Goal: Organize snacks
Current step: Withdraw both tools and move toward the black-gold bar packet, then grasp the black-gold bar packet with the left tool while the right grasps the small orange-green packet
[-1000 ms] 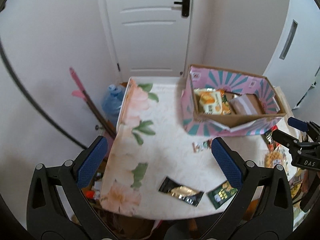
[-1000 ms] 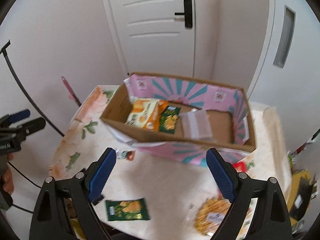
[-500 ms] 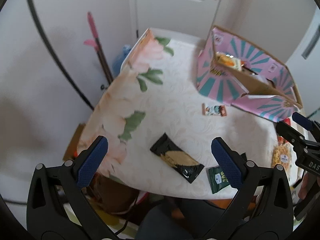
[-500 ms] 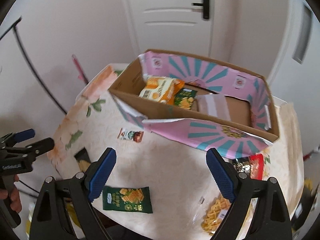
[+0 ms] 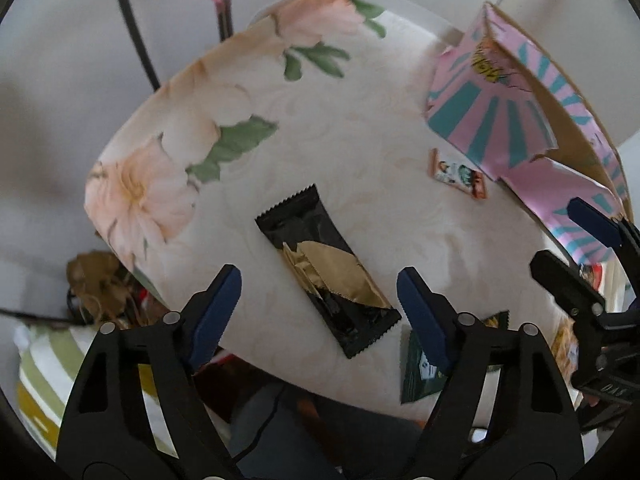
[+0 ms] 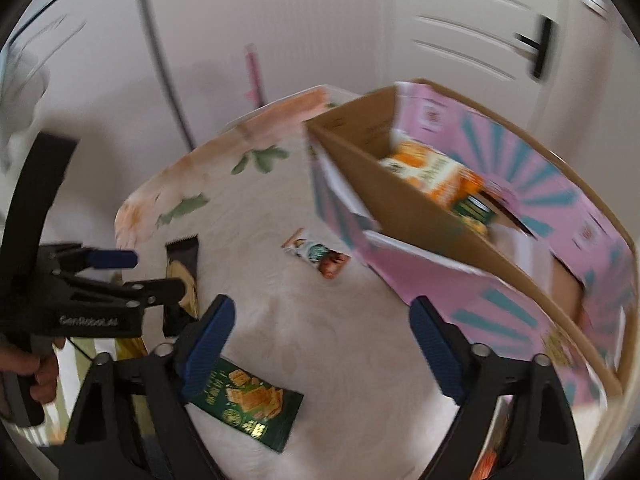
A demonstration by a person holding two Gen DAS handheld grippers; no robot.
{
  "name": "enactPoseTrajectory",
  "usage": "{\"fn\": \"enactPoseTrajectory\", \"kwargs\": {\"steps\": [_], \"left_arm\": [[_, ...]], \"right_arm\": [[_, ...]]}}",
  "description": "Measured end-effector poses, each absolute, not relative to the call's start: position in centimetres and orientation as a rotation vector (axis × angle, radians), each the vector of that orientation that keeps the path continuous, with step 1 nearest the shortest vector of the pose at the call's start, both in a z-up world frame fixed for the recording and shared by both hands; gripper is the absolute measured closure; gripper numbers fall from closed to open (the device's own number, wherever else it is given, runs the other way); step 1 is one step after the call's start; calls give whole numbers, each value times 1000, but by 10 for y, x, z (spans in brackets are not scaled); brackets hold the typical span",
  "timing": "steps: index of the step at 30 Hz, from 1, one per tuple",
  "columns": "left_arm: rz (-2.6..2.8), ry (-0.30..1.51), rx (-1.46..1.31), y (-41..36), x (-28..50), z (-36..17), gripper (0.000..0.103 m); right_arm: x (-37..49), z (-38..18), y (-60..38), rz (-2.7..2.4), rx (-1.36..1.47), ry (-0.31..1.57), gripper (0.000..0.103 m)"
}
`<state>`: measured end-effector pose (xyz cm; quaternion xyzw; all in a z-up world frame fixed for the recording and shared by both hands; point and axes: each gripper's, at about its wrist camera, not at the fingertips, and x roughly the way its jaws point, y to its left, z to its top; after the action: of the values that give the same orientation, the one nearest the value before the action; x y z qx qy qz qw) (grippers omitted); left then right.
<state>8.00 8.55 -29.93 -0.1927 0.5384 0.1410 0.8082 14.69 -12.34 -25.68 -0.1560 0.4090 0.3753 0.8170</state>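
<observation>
Lying between the open left tool's (image 5: 319,294) fingers, a black-and-gold packet (image 5: 326,268).

The green cracker packet (image 5: 424,364) is half covered by the left gripper's finger (image 5: 428,324); the box (image 6: 500,216) contents are blurred.

The surface (image 5: 360,120) is cream, printed with peach flowers and green leaves. On it lie a black packet (image 5: 326,266) with a gold patch, a dark green packet (image 6: 248,410) picturing yellow crackers, and a small white-and-orange packet (image 5: 459,174). The box (image 6: 472,304) is pink with teal rays outside, brown cardboard inside, holding an orange packet (image 6: 434,174).
</observation>
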Motion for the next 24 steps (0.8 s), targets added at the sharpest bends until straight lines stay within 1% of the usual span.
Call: {"fn": "enactPoseTrajectory", "kwargs": {"steps": [1,4,7,10,13,15,16,18,24], "left_arm": [[312,1151,-421,85,81,-302,26],[339,1155,-431,83,83,-310,33],[364,1148,-414,81,84,-313,34],[380,1148,-398,79,88,-314,39],[395,1150,-368,78,89,-315,49],[400,1153,-351,80,91,-314,58],[399,1153,-344,80,91,-314,60],[398,1156,-336,81,92,-314,63],[382,1160,-351,84,94,-313,67]], "right_arm": [[148,-261,-119,832,-364,863,26],[153,-271,-105,907,-451,837,31],[157,-281,-91,980,-541,804,34],[158,-290,-79,1040,-617,776,34],[159,-297,-69,1077,-659,764,34],[163,-303,-64,1091,-671,769,34],[163,-305,-62,1092,-677,770,34],[163,-308,-57,1104,-685,770,34],[163,-312,-50,1102,-693,762,34]]}}
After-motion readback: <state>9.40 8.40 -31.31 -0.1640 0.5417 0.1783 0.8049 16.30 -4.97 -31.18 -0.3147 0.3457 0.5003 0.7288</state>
